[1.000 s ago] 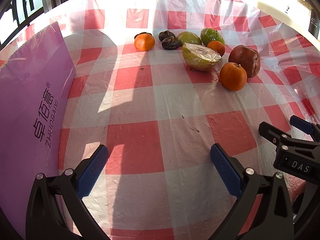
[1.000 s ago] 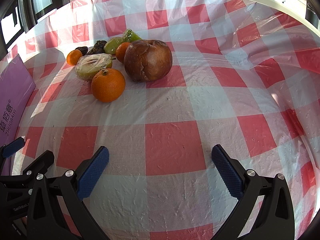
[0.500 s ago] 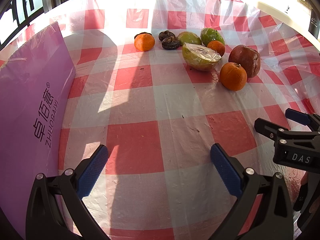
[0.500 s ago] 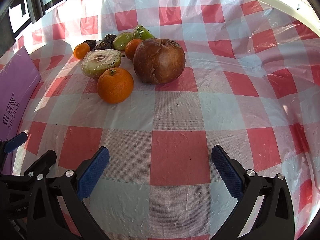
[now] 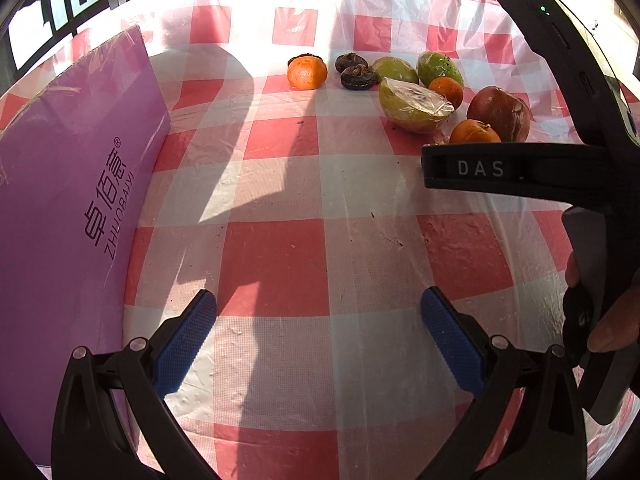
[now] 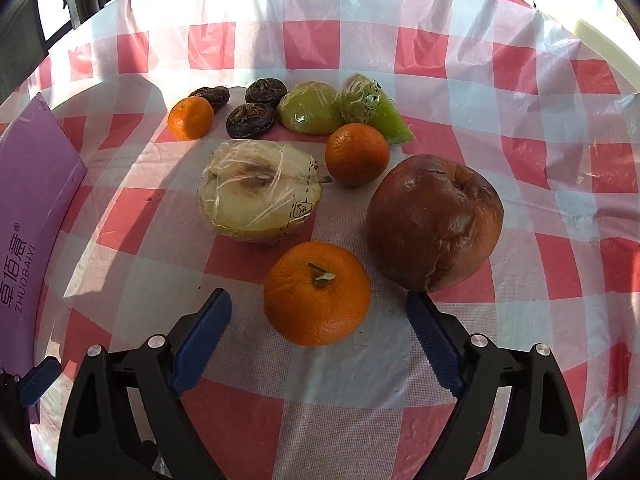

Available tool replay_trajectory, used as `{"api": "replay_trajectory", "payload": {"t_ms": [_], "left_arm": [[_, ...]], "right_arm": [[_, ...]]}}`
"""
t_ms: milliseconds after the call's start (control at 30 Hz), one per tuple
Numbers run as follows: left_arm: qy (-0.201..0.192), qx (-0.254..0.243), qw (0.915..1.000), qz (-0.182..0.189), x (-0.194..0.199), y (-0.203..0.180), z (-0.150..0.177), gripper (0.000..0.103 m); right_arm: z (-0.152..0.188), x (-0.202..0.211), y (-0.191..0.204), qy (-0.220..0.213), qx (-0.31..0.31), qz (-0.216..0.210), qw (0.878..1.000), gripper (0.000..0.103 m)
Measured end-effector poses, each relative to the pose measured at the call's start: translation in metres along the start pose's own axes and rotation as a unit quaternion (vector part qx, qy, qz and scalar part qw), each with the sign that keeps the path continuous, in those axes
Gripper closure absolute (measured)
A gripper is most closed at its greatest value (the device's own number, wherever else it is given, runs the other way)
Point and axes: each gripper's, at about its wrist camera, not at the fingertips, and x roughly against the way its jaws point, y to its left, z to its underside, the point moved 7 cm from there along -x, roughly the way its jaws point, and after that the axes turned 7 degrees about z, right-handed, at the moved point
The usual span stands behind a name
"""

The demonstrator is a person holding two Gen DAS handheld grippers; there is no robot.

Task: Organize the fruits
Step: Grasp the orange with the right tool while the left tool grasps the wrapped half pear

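Note:
A cluster of fruit lies on the red-and-white checked cloth [image 6: 460, 92]. Nearest is a large orange [image 6: 318, 294], stem up. My right gripper [image 6: 317, 305] straddles it with its jaws closing; both blue pads stand clear of the peel. Behind it are a wrinkled brown apple [image 6: 434, 222], a plastic-wrapped half pear [image 6: 260, 196], two small oranges [image 6: 356, 154], dark dried fruits [image 6: 251, 120] and wrapped green pieces [image 6: 312, 108]. My left gripper [image 5: 318, 304] is open over bare cloth, well short of the fruit.
A purple box [image 5: 72, 184] with printed lettering stands along the left side. The right tool's black body [image 5: 520, 172] crosses the left wrist view and hides part of the large orange [image 5: 474, 132]. A hand [image 5: 612, 328] holds its handle at the right edge.
My right gripper has moved forward to the fruit, so the large orange now sits between its jaws, which have narrowed. My left gripper has stayed put.

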Motion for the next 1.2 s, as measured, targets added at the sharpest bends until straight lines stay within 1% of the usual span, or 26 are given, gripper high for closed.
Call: {"api": "replay_trajectory", "payload": {"t_ms": [33,133,200,300,400,533,667,733,800,833,867,900,933,967,1033,1133,1200], "left_arm": [[0.000,-0.001,1.0000,0.000,0.000,0.000,0.000,0.001],[0.004,-0.005,1.0000,0.004,-0.003,-0.001,-0.005,0.001],[0.008,-0.008,0.9999,0.007,-0.008,-0.002,-0.011,0.001],[0.013,-0.011,0.9998,0.010,-0.018,-0.005,-0.025,0.001],[0.012,-0.017,0.9996,0.018,-0.033,-0.016,-0.046,0.002],[0.007,-0.049,0.9983,0.031,-0.055,-0.040,-0.075,0.002],[-0.004,-0.083,0.9960,0.033,-0.077,-0.058,-0.114,0.004],[-0.003,-0.094,0.9947,0.041,-0.088,-0.062,-0.132,0.010],[0.003,-0.114,0.9922,0.050,-0.098,-0.067,-0.147,0.012],[0.006,-0.125,0.9907,0.053,-0.101,-0.069,-0.152,0.015],[0.012,-0.139,0.9884,0.060,-0.105,-0.072,-0.155,0.019],[0.017,-0.149,0.9860,0.073,-0.107,-0.076,-0.158,0.026],[0.022,-0.155,0.9839,0.086,-0.108,-0.080,-0.160,0.036],[0.025,-0.159,0.9825,0.093,-0.108,-0.082,-0.160,0.038],[0.029,-0.157,0.9835,0.086,-0.105,-0.083,-0.156,0.038],[0.024,-0.120,0.9903,0.067,-0.095,-0.075,-0.141,0.038],[0.028,-0.087,0.9939,0.062,-0.084,-0.070,-0.125,0.038]], "right_arm": [[-0.002,0.000,0.001,-0.003,0.002,-0.003,1.000,0.026],[-0.006,0.005,-0.001,-0.016,0.014,-0.013,1.000,0.058],[-0.003,0.007,-0.008,-0.013,0.015,-0.020,1.000,0.059],[0.008,0.013,-0.037,-0.009,-0.013,-0.022,1.000,0.059],[0.023,0.017,-0.067,-0.006,-0.031,-0.009,0.999,0.059],[0.047,0.023,-0.093,-0.002,-0.033,0.005,0.999,0.059],[0.061,0.029,-0.100,-0.002,-0.026,0.009,1.000,0.058],[0.063,0.030,-0.100,-0.003,-0.026,0.008,1.000,0.058],[0.062,0.030,-0.099,-0.003,-0.027,0.010,1.000,0.058],[0.063,0.031,-0.100,-0.003,-0.028,0.010,1.000,0.058],[0.063,0.031,-0.100,-0.004,-0.028,0.010,1.000,0.058],[0.062,0.030,-0.099,-0.004,-0.027,0.010,1.000,0.058],[0.063,0.031,-0.100,-0.005,-0.027,0.010,1.000,0.058],[0.062,0.030,-0.100,-0.006,-0.027,0.010,1.000,0.058],[0.062,0.030,-0.100,-0.007,-0.028,0.010,1.000,0.058],[0.062,0.031,-0.100,-0.008,-0.029,0.012,0.999,0.058],[0.062,0.031,-0.099,-0.008,-0.028,0.015,0.999,0.058]]}}
